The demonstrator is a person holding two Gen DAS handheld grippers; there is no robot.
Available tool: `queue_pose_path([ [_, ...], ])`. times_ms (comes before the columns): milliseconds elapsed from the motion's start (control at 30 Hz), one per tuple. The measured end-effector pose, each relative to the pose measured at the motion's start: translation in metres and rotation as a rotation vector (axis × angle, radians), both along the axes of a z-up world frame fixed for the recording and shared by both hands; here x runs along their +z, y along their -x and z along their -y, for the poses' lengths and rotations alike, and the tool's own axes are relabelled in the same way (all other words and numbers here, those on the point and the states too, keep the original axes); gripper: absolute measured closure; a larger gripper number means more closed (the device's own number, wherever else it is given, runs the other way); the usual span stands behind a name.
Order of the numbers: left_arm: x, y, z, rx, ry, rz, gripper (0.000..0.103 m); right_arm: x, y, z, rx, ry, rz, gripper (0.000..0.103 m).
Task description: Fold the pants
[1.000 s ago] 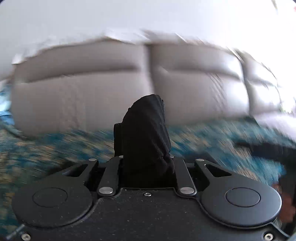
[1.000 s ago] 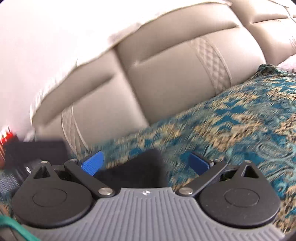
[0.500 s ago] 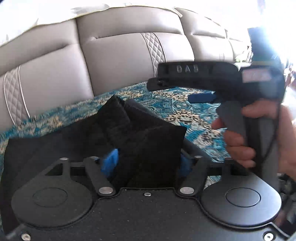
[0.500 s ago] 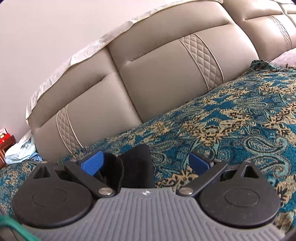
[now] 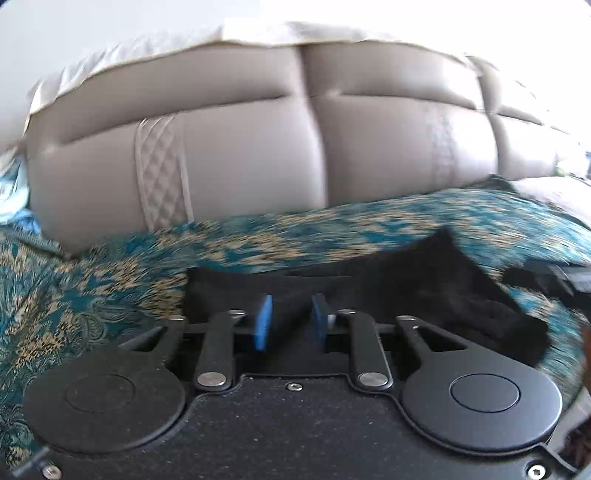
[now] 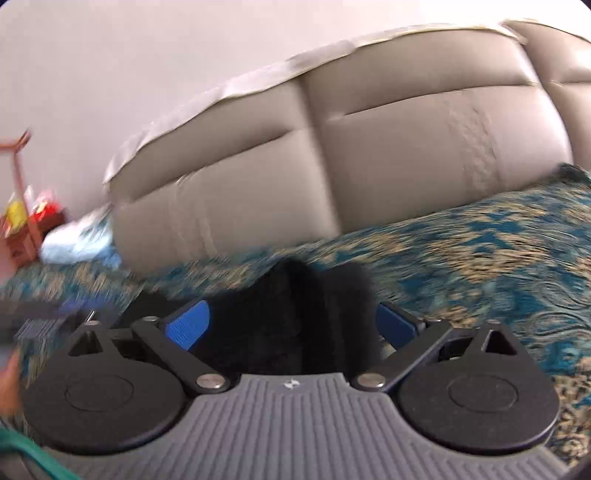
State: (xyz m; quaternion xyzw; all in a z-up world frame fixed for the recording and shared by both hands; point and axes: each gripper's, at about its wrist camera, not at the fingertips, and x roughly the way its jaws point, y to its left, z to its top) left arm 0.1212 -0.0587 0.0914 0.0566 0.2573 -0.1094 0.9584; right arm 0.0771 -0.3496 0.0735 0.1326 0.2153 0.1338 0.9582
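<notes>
The black pants [image 5: 424,291] lie spread on the teal and gold bedspread [image 5: 92,295]. My left gripper [image 5: 291,319] sits at their near edge. Its blue pads [image 5: 264,321] are closing to a narrow gap with a ridge of the black cloth pinched between them. In the right wrist view a bunched hump of the pants [image 6: 295,314] fills the space between the wide-set pads [image 6: 188,326] of my right gripper [image 6: 291,325]. Those jaws are closing, and the pads do not visibly press the cloth. The right gripper [image 5: 554,277] shows blurred at the left view's right edge.
A padded beige headboard [image 5: 258,147] with a white cloth [image 5: 295,33] draped along its top rises just behind the pants. A side table with red items [image 6: 26,221] and a light blue cloth [image 6: 81,243] stand at the far left. A hand [image 6: 7,376] shows at the left edge.
The left gripper let go of the raised bunch of cloth, opened, swung left and closed again on the flat edge of the pants. The right gripper rolled, and more cloth now sits between its pads.
</notes>
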Motion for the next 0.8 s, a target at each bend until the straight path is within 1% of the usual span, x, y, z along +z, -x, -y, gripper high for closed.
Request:
queue_pose_path([
  [67, -0.007, -0.020, -0.008, 0.039, -0.012, -0.003, 0.083, -0.003, 0.000, -0.013, 0.034, 0.037, -0.005, 0.014],
  [133, -0.018, -0.038, -0.009, 0.067, -0.061, -0.007, 0.083, -0.010, -0.004, -0.025, 0.058, 0.062, -0.041, 0.020],
  [167, -0.027, -0.048, -0.009, 0.079, -0.081, -0.017, 0.083, -0.013, -0.007, -0.029, 0.063, 0.076, -0.059, 0.026],
  [200, -0.035, -0.059, -0.010, 0.098, -0.093, -0.030, 0.082, -0.016, -0.010, -0.034, 0.065, 0.099, -0.078, 0.038],
  [233, -0.042, -0.069, -0.011, 0.121, -0.096, -0.046, 0.082, -0.019, -0.011, -0.039, 0.056, 0.128, -0.092, 0.045],
  [267, -0.048, -0.077, -0.014, 0.143, -0.089, -0.067, 0.081, -0.022, -0.012, -0.043, 0.029, 0.166, -0.104, 0.058],
  [300, -0.055, -0.083, -0.017, 0.155, -0.067, -0.079, 0.081, -0.023, -0.011, -0.044, 0.003, 0.195, -0.101, 0.057],
  [333, -0.056, -0.085, -0.020, 0.161, -0.040, -0.060, 0.081, -0.024, -0.010, -0.044, -0.007, 0.200, -0.100, 0.058],
  [400, -0.059, -0.091, -0.017, 0.173, -0.035, -0.052, 0.081, -0.022, -0.005, -0.040, -0.060, 0.194, -0.112, 0.058],
  [500, -0.061, -0.097, -0.018, 0.197, -0.033, -0.033, 0.080, -0.021, 0.005, -0.036, -0.177, 0.236, -0.124, 0.058],
  [567, -0.061, -0.101, -0.018, 0.209, -0.031, -0.022, 0.080, -0.021, 0.012, -0.032, -0.234, 0.237, -0.137, 0.057],
  [633, -0.062, -0.101, -0.015, 0.210, -0.042, -0.012, 0.080, -0.022, 0.019, -0.033, -0.259, 0.244, -0.147, 0.053],
  [667, -0.063, -0.102, -0.013, 0.206, -0.056, -0.009, 0.080, -0.022, 0.023, -0.035, -0.269, 0.263, -0.144, 0.051],
  [700, -0.062, -0.102, -0.011, 0.202, -0.069, -0.007, 0.080, -0.022, 0.028, -0.038, -0.275, 0.283, -0.132, 0.049],
  [733, -0.062, -0.102, -0.010, 0.202, -0.081, -0.005, 0.080, -0.021, 0.031, -0.038, -0.274, 0.288, -0.114, 0.044],
  [800, -0.055, -0.094, -0.008, 0.199, -0.098, 0.007, 0.078, -0.015, 0.033, -0.035, -0.274, 0.265, -0.065, 0.037],
])
